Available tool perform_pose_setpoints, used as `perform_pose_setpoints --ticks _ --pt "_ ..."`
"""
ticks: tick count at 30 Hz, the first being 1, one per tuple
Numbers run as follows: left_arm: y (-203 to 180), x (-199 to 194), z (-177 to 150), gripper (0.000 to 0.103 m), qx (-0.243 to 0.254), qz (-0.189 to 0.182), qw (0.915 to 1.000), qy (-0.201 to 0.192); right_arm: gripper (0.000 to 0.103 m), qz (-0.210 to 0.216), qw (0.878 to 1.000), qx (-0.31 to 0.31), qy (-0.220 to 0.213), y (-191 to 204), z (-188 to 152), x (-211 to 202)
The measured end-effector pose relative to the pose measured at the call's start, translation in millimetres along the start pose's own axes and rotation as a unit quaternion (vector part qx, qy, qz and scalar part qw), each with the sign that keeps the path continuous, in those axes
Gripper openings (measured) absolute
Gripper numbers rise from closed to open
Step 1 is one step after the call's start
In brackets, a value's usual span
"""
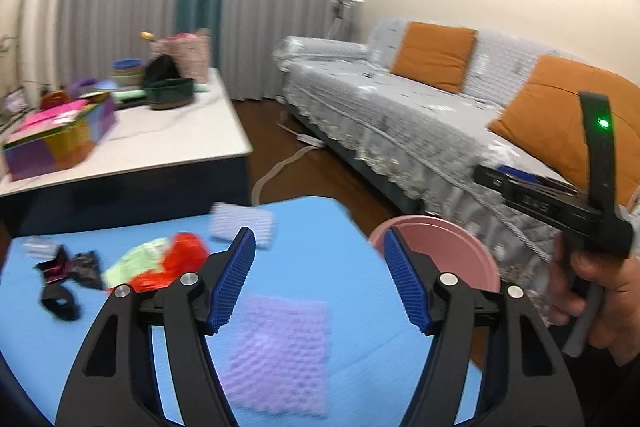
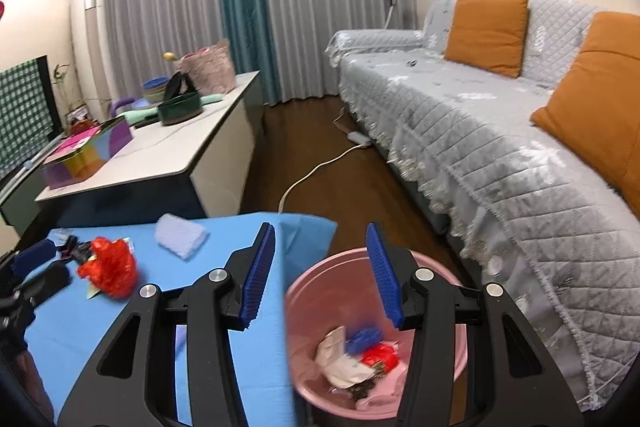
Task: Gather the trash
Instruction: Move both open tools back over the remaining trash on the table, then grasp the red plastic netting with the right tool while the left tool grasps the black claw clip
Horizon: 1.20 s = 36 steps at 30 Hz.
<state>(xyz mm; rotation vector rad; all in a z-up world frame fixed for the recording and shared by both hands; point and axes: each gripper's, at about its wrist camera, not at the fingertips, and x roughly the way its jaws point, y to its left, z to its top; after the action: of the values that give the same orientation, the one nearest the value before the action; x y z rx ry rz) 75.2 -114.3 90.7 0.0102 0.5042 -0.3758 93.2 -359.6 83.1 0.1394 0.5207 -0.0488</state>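
Note:
A blue mat (image 1: 320,223) (image 2: 224,239) carries trash: a purple bubble-wrap sheet (image 1: 280,351), a white bubble-wrap piece (image 1: 244,225) (image 2: 180,235), a red crumpled bag (image 1: 180,259) (image 2: 110,269), a pale green wrapper (image 1: 136,261) and black wrappers (image 1: 68,275). A pink bin (image 2: 376,339) (image 1: 448,247) stands right of the mat, holding white, red and blue trash (image 2: 362,339). My left gripper (image 1: 320,279) is open and empty above the purple sheet. My right gripper (image 2: 322,271) is open and empty over the bin's rim; its body shows in the left wrist view (image 1: 560,203).
A grey-covered sofa (image 2: 480,131) with orange cushions (image 2: 488,35) runs along the right. A white low table (image 2: 160,155) with boxes and bowls stands behind the mat. A white cable (image 2: 320,167) lies on the wooden floor between them.

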Motion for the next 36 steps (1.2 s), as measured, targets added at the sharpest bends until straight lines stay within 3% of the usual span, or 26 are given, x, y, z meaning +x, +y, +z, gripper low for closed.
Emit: perform_pose_setpoints --ticks 9,18,30,36 --pt "58 -11 -34 0.065 -0.051 0.064 0.9967 0.004 0.048 0.056 0.998 -0.026 0.008 44 -10 1" --pt "114 -21 -43 0.054 -0.084 0.113 0.9900 -0.006 0.037 0.124 0.991 -0.048 -0.004 101 -13 11" --pt "192 -21 -61 0.051 -0.158 0.186 0.9698 -0.001 0.037 0.194 0.979 -0.068 0.013 168 -26 47" --pt "231 -11 -67 0.051 -0.203 0.218 0.9548 0.003 0.039 0.225 0.970 -0.090 0.033 202 -40 66"
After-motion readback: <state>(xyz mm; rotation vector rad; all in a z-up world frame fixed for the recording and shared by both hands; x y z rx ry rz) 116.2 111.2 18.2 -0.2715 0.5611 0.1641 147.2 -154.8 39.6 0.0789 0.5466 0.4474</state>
